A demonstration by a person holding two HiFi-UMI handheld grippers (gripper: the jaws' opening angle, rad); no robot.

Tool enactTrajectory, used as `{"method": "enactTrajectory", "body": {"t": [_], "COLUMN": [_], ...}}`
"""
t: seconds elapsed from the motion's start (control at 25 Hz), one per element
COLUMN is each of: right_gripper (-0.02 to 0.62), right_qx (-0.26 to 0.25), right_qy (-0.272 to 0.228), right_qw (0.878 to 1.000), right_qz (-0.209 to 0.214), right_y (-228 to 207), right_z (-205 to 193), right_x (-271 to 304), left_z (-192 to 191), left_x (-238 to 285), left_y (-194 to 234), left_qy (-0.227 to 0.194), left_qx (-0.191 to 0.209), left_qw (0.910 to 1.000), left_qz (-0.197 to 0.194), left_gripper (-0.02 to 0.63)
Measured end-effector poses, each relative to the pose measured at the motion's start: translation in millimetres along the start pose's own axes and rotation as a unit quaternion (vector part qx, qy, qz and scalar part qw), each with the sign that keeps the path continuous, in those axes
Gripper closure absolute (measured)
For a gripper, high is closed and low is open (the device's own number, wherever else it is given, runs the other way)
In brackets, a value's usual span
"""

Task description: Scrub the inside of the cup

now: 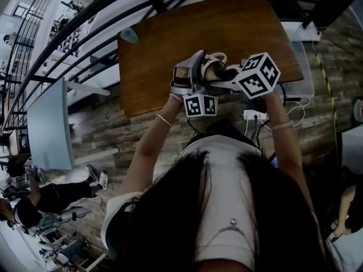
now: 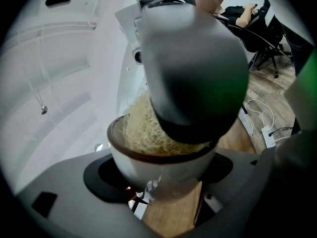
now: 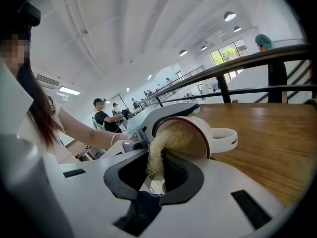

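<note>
A white cup (image 2: 157, 168) with a brown rim sits crosswise between my left gripper's (image 2: 158, 182) jaws, which are shut on its sides. Inside it is a pale fibrous scrubber (image 2: 143, 133), and the right gripper's body (image 2: 193, 68) looms over the cup's mouth. In the right gripper view the cup (image 3: 200, 128) lies tilted with its handle (image 3: 225, 138) to the right. My right gripper (image 3: 156, 170) is shut on the scrubber (image 3: 161, 150), whose upper end fills the cup's mouth. In the head view both grippers meet at the cup (image 1: 214, 68) above the table's near edge.
The wooden table (image 1: 170, 44) lies under the cup, with a small teal cup (image 1: 129, 35) at its far left corner. A dark railing (image 1: 85, 16) runs beyond it. A power strip with cables (image 1: 254, 115) lies on the floor. A seated person (image 1: 39, 200) is at the left.
</note>
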State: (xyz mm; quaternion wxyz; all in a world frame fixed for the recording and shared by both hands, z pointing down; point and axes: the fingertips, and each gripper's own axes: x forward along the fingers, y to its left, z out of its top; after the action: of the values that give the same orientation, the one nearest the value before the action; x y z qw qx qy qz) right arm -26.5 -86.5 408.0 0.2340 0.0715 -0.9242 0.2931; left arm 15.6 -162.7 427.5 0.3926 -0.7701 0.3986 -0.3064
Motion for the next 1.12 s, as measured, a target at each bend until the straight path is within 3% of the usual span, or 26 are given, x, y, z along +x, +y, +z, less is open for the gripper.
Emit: {"method": "enactTrajectory", "body": {"t": [0.64,1.12], "right_gripper": [0.515,0.515], "right_qx": [-0.052,-0.078], "right_qy": [0.077,0.095], "right_qw": [0.995,0.990], "right_qz": [-0.043,-0.074], "right_y": [-10.6,-21.8], "right_z": [-9.8,-11.0], "right_x": [6.3,10.0], "left_z": [-9.8,-20.0], "left_x": [4.3,8.8], "left_y": [-2.5,-3.4], "left_qy": [0.011,0.024], "left_qx": [-0.003,-0.008], "left_qw": [0.9999,0.9996], "left_qz": [-0.011,-0.015], "left_gripper": [0.193,0.193]}}
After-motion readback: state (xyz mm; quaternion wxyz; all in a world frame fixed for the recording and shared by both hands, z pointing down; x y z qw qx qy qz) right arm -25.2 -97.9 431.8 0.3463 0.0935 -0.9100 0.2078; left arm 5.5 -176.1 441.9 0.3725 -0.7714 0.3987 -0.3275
